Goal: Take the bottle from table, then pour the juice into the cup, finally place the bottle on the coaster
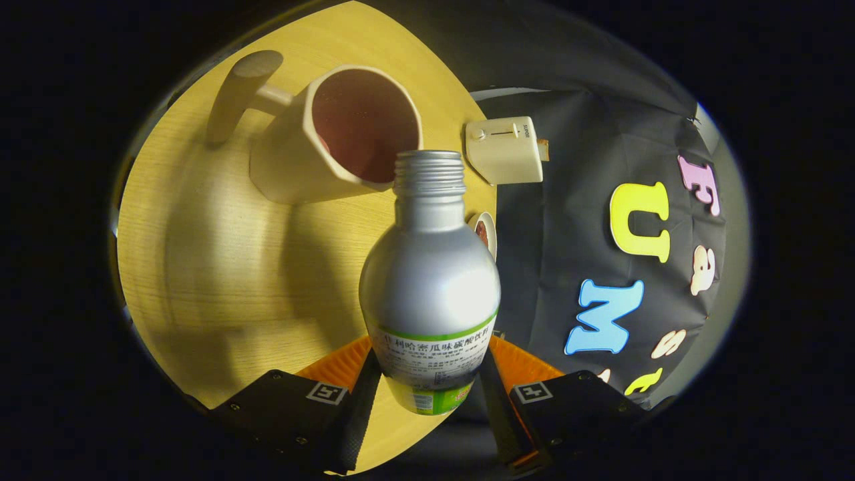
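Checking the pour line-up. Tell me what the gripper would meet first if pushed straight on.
The gripper is shut on the bottle, whose open mouth leads. It would probably meet the cup rim first, though depth is unclear.

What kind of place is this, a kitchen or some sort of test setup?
Most likely a staged recording booth, not a kitchen. A small wooden table stands against a black cloth wall, holding just a few props: a cup and a small cream device. The gripper jaws clamp a capless bottle.
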`<action>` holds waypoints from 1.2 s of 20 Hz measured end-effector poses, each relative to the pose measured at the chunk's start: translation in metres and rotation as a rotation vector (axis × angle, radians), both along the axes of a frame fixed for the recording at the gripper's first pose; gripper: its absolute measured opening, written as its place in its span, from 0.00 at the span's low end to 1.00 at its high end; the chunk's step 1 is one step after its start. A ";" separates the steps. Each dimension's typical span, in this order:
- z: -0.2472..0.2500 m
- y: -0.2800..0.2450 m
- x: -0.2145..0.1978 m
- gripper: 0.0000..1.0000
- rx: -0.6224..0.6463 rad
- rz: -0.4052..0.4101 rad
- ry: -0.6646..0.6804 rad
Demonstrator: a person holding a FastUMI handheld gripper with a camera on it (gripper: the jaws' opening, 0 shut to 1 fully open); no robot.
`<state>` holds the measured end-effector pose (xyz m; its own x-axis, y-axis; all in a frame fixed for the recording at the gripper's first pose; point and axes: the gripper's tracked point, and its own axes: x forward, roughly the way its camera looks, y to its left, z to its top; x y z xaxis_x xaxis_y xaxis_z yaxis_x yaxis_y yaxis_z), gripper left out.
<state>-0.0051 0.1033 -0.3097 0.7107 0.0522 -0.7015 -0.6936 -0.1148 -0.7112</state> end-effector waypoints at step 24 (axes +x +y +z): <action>0.027 0.001 0.009 0.75 -0.260 0.072 -0.003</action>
<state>0.0034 0.1038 -0.2823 0.7138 -0.0790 -0.6958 -0.6749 -0.3426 -0.6535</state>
